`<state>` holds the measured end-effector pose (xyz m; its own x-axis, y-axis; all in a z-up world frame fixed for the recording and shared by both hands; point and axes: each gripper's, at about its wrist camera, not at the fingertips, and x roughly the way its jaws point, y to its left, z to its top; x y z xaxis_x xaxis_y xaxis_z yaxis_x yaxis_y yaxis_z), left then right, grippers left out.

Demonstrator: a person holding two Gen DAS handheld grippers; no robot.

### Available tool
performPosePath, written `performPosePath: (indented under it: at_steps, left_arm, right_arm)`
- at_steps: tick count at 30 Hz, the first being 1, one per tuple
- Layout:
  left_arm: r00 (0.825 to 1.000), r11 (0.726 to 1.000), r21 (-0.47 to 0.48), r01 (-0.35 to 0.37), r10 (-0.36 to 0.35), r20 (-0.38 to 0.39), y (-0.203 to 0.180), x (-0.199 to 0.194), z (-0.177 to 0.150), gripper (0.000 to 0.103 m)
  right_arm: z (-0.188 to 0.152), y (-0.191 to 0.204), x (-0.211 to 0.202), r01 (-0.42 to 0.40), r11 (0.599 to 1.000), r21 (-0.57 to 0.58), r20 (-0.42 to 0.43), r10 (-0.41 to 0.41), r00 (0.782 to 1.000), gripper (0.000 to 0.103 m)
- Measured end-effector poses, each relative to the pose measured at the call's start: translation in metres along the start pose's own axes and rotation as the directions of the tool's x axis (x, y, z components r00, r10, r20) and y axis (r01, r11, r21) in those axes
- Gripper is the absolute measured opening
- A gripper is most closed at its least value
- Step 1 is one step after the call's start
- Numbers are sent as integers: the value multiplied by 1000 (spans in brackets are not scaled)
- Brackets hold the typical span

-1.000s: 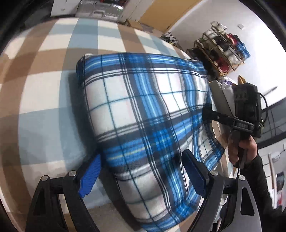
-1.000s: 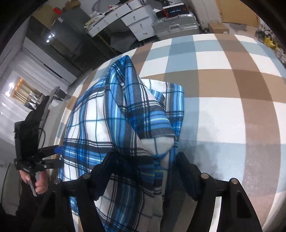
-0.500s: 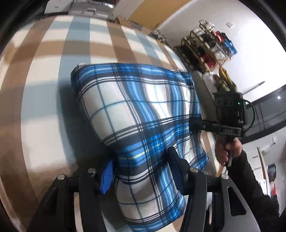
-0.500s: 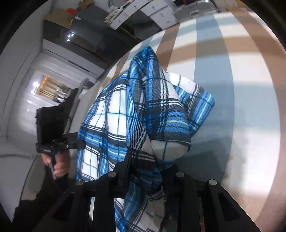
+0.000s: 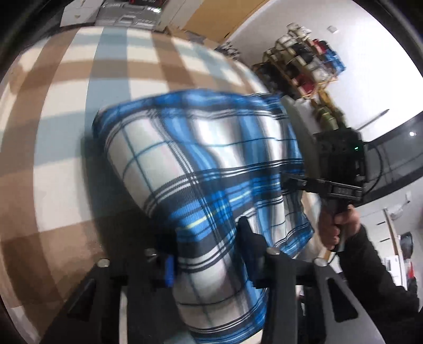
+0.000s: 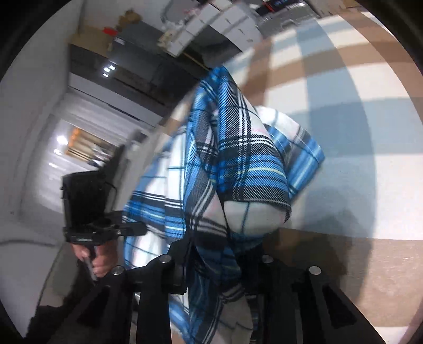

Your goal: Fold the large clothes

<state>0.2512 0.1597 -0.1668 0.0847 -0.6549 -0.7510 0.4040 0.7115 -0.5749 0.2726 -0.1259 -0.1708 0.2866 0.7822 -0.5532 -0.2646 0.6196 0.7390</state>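
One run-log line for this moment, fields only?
phase: grasp | left gripper: closing, shut on plaid garment | right gripper: closing, shut on plaid garment | surface: checked cloth

I see a checked cover [image 5: 79,111] of brown, pale blue and cream squares spread across the surface in front of me. Beyond its far edge stands a grey hard-shell suitcase [image 5: 127,14] beside white drawer units [image 6: 232,23]. Off to one side, against a white wall, an open rack [image 5: 304,63] holds shoes, blurred. A cardboard box [image 6: 87,30] sits high up.
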Motion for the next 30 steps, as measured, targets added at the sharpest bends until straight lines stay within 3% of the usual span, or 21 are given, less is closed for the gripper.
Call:
performPosePath:
  at_steps: [8, 14, 18, 20, 23, 24, 25, 27, 28, 29, 30]
  left_arm:
    - [994, 999, 8, -39, 38, 106, 10, -73, -2, 30]
    - [964, 993, -3, -117, 114, 241, 26, -146, -11, 30]
    - [923, 961, -85, -263, 277, 267, 57, -206, -17, 30]
    - [889, 928, -138, -347, 372, 268, 83, -224, -21, 30]
    - [813, 843, -217, -493, 535, 231, 140, -226, -26, 33]
    - [794, 811, -265, -521, 575, 198, 165, -220, -30, 37]
    - [786, 782, -314, -539, 600, 145, 191, -210, -34, 37]
    - [789, 740, -390, -548, 612, 52, 232, -193, -45, 37]
    - [809, 736, -441, -513, 587, 40, 257, -188, -59, 37]
    - [847, 768, -472, -434, 526, 76, 267, -188, -69, 38]
    - [859, 784, -490, -382, 497, 125, 272, -196, -79, 40]
  right_arm:
    - [18, 65, 8, -113, 992, -64, 70, 117, 991, 27]
    - [49, 143, 49, -209, 967, -143, 90, 223, 971, 27]
    - [69, 209, 112, -268, 944, -192, 35, 279, 960, 27]
    - [71, 237, 155, -269, 939, -214, 4, 276, 961, 28]
    - [67, 260, 227, -245, 945, -216, -24, 246, 969, 30]
    - [63, 263, 252, -230, 950, -209, -57, 223, 973, 32]
    - [58, 264, 281, -188, 957, -220, -102, 169, 980, 32]
    - [47, 262, 320, -111, 961, -255, -173, 68, 983, 32]
    - [42, 262, 330, -80, 951, -299, -194, 22, 981, 33]
    - [37, 261, 326, -78, 942, -325, -194, 15, 981, 35]
    - [36, 260, 319, -78, 934, -348, -193, 10, 981, 37]
